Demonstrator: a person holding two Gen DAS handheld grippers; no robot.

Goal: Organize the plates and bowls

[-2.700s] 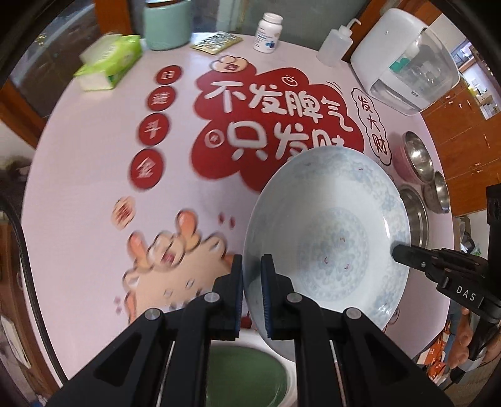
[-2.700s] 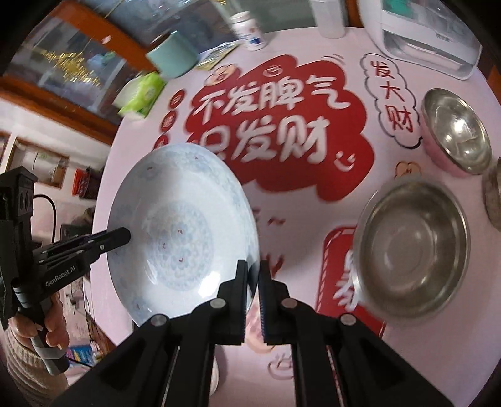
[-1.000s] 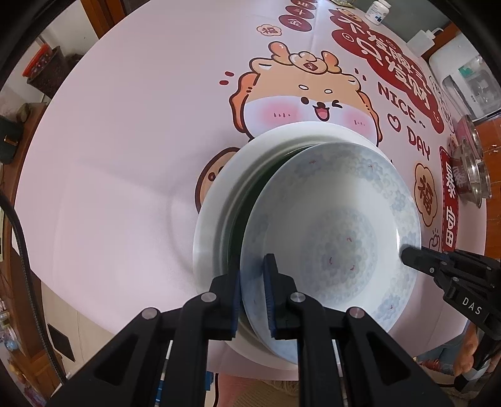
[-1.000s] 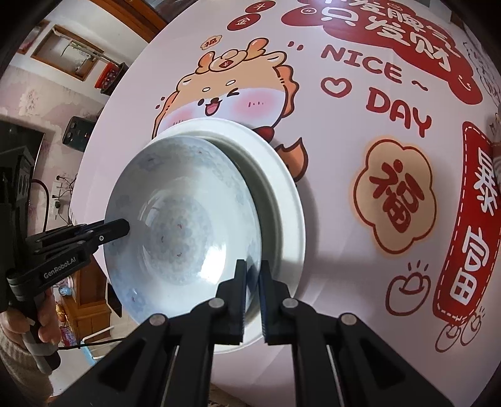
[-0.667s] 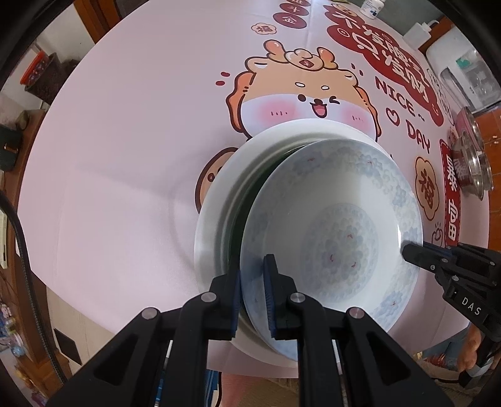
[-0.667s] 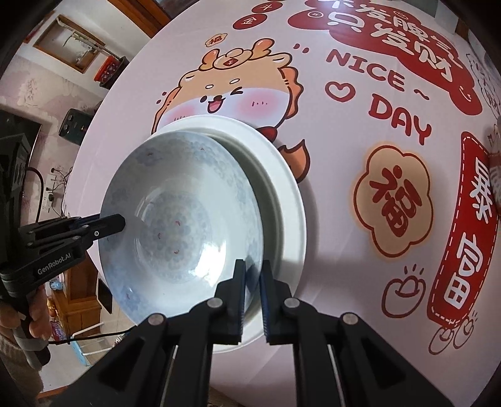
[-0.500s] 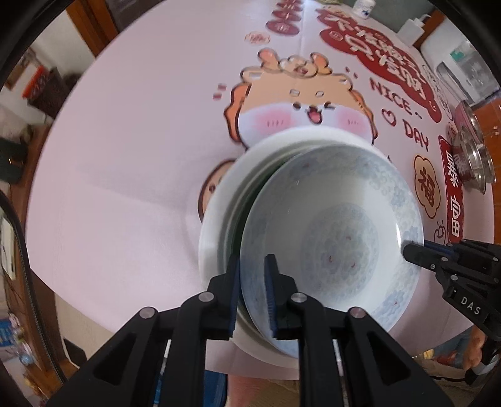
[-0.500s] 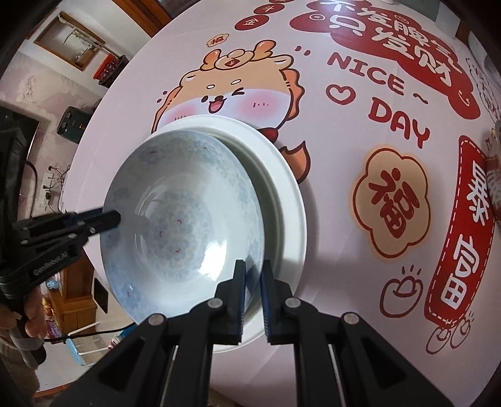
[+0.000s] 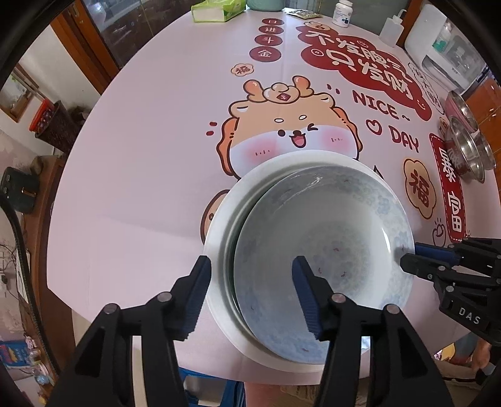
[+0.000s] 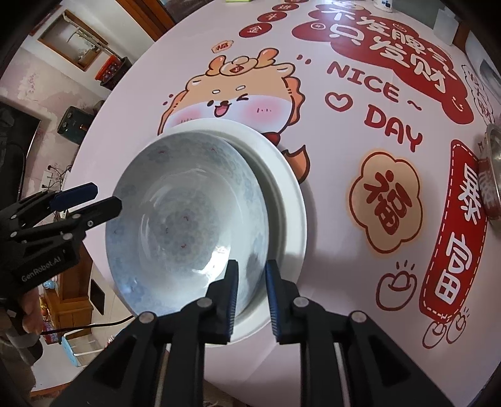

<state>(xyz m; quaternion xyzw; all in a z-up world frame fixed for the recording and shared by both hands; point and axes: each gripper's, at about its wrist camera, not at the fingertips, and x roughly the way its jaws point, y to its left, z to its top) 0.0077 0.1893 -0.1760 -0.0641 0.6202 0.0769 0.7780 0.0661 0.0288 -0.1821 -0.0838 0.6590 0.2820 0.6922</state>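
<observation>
1. The blue-patterned bowl [image 9: 325, 250] sits in the lower centre of the left wrist view, nested on a white plate [image 9: 225, 219]. A dark green rim shows between the two. The bowl lies off-centre, shifted toward the plate's right edge.
2. The left claw [image 9: 252, 288] has just been opening. Its jaws now stand wide apart, straddling the near rims of bowl and plate, and the pads press on neither.
3. The right claw [image 10: 250, 291] has also just been opening. In the right wrist view the bowl's rim lies between its jaws, with a gap showing at each pad, so it is released.
4. The stack rests near the lower edge of the round tabletop [image 9: 150, 156], just below a cartoon dragon print [image 9: 291, 131].
5. Steel bowls [image 9: 466, 144] sit at the right edge of the left wrist view, well apart from the stack.
6. A green tissue pack [image 9: 216, 9] and a white pill bottle [image 9: 343, 12] stand along the top edge.
</observation>
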